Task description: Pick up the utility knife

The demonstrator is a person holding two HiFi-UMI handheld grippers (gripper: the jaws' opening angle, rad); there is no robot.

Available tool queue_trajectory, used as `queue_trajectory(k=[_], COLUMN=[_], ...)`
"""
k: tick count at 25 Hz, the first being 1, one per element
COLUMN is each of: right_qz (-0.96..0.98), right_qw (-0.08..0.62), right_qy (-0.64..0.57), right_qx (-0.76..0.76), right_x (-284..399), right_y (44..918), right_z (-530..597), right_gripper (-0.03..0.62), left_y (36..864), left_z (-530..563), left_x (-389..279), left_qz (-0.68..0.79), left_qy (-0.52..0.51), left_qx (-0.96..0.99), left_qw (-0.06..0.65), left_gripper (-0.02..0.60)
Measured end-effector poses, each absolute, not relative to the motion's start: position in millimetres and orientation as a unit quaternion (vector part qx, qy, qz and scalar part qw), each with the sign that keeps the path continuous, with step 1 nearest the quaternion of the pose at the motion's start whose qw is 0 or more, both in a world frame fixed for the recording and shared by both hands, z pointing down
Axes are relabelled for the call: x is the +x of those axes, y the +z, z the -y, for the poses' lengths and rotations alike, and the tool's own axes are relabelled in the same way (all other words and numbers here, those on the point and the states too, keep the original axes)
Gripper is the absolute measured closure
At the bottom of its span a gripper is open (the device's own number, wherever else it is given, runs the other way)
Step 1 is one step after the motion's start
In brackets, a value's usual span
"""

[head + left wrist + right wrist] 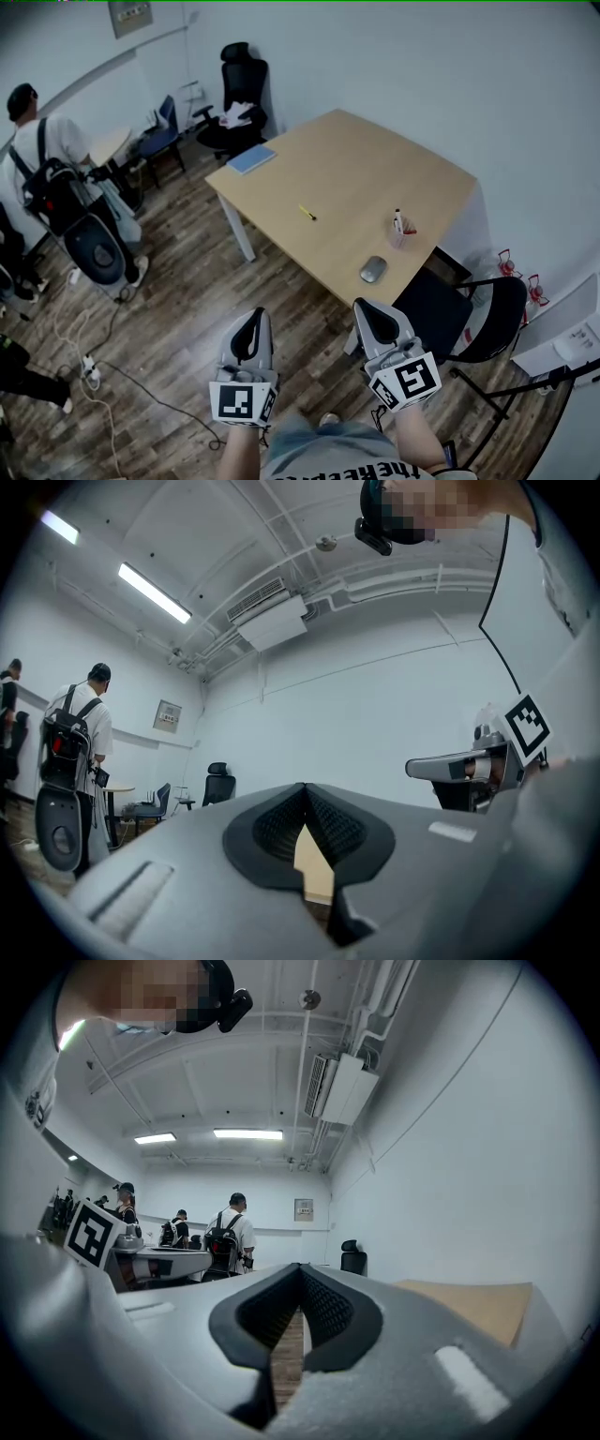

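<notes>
Head view: wood-plank floor [187, 309], white walls [394, 66], light wooden counter [375, 169] mid-frame, close to the right wall. The utility knife [307, 213], small and yellow, lies flat near the counter's centre, apart from the other items. Blue notebook [251, 158] sits on the counter's left corner; pen cup [401, 230] and grey mouse [373, 269] are toward its lower right edge. Black office chair [239, 103] is past the counter at top, second chair [473, 314] lower right by the counter's near corner. Person with a backpack [47, 155] at left edge, cables [89, 370] on the floor lower left. Left hand-held gripper [251, 328] and right hand-held gripper [377, 322] are bottom centre over the floor, well apart from the utility knife, with bare floor between them and the counter

Left gripper view: left hand-held gripper jaws closed tip to tip, tan sliver showing under the tips. Right hand-held gripper at right edge. Ceiling lights [155, 592] and air-conditioning unit [272, 621] upper left, office chair lower left

Right gripper view: right hand-held gripper jaws pressed together, floor planks visible in the slit below. Counter lower right, people [230, 1232] standing centre left, left hand-held gripper at left edge
</notes>
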State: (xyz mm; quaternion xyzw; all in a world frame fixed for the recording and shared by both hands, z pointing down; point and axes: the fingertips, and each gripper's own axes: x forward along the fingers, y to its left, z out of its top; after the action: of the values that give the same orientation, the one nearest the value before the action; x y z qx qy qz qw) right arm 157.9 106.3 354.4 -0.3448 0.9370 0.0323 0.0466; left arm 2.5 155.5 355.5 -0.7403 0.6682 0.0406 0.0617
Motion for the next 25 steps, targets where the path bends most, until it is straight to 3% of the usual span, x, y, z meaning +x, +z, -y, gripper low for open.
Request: queue_trajectory(k=[10, 25], right_qz=[-0.941, -0.929], right_qw=[0.046, 0.043], right_qy=[0.022, 0.022], right_qx=[-0.335, -0.366], right_x=[154.0, 98.3], right_y=[362.7, 360.1], right_z=[-75.0, 23.3], right_gripper=[0.592, 0.592], left_y=[354.8, 351.1], left_z=[-124.5, -16.6], left_x=[5.9, -50.6], left_qz=[-0.667, -0.642], left_qy=[0.029, 0.029], left_qx=[-0.741, -0.764], left_qw=[0.066, 0.065], left_gripper=[0.561, 0.561])
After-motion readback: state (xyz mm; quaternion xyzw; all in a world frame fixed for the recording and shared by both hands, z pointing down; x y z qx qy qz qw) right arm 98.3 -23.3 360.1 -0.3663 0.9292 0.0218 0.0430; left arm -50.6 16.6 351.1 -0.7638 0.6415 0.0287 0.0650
